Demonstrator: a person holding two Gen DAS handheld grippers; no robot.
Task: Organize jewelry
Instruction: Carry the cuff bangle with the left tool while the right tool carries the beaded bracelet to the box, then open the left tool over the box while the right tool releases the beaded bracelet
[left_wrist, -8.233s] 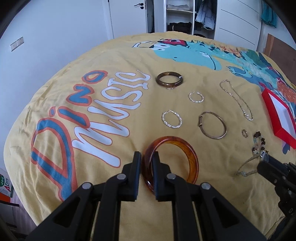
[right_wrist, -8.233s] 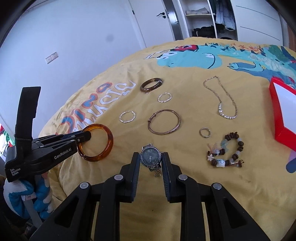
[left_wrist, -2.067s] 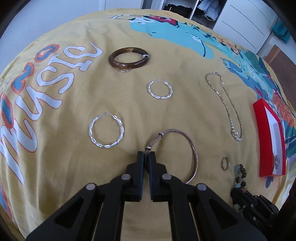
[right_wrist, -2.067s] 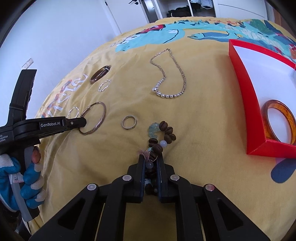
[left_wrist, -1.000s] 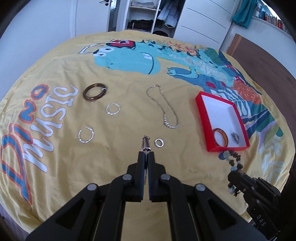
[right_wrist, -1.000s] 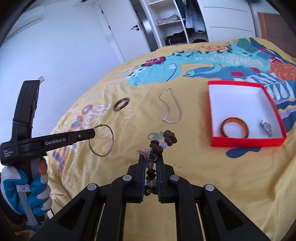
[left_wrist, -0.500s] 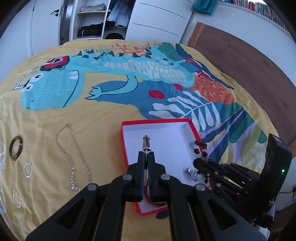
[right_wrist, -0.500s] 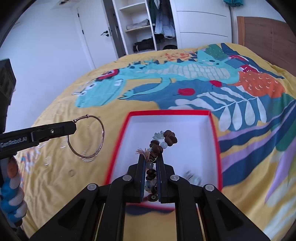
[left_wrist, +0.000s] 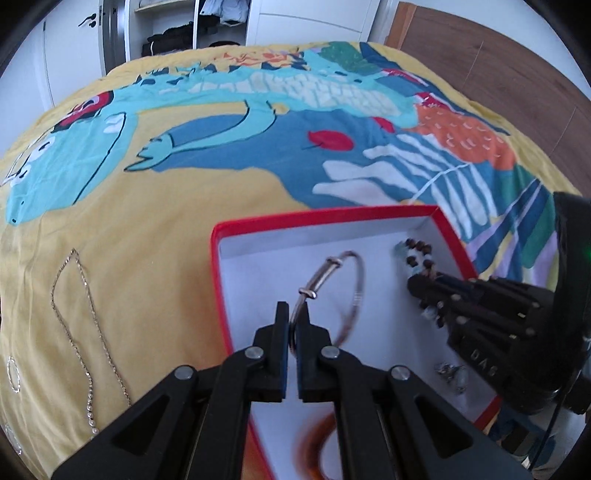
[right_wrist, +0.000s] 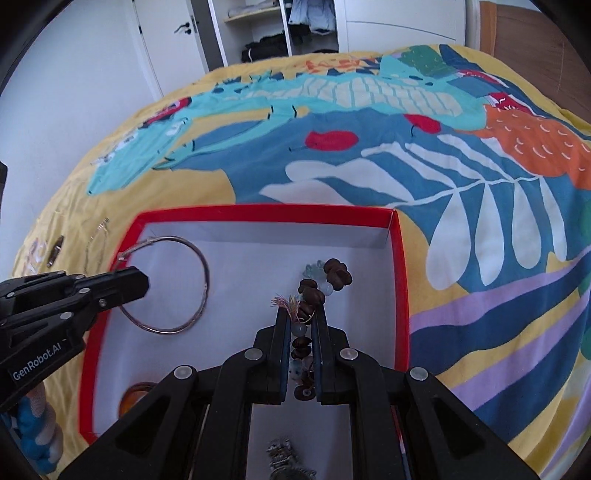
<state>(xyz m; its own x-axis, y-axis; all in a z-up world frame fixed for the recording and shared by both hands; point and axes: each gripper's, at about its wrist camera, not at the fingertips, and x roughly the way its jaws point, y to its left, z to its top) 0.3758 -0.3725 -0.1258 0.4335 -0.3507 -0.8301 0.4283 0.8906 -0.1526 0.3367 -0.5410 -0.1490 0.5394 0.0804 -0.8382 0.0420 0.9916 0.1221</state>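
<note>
While pinched shut in the left gripper (left_wrist: 292, 325), thin bangle (left_wrist: 341, 291) hanging over red box (left_wrist: 216, 280), floor at six o'clock; right gripper (right_wrist: 300, 325) clamping beaded bracelet (right_wrist: 325, 280) likewise.

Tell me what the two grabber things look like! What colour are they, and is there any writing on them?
Both are black plastic. The left gripper and the right gripper each have two flat straight fingers on angled bars joined by silver rivets. Seen from the right wrist view, the left one has white letters reading GenRobot.AI. Seen from the left wrist view, the right one shows raised letters, DAS, and a small green light. A blue and white glove holds the left one.
</note>
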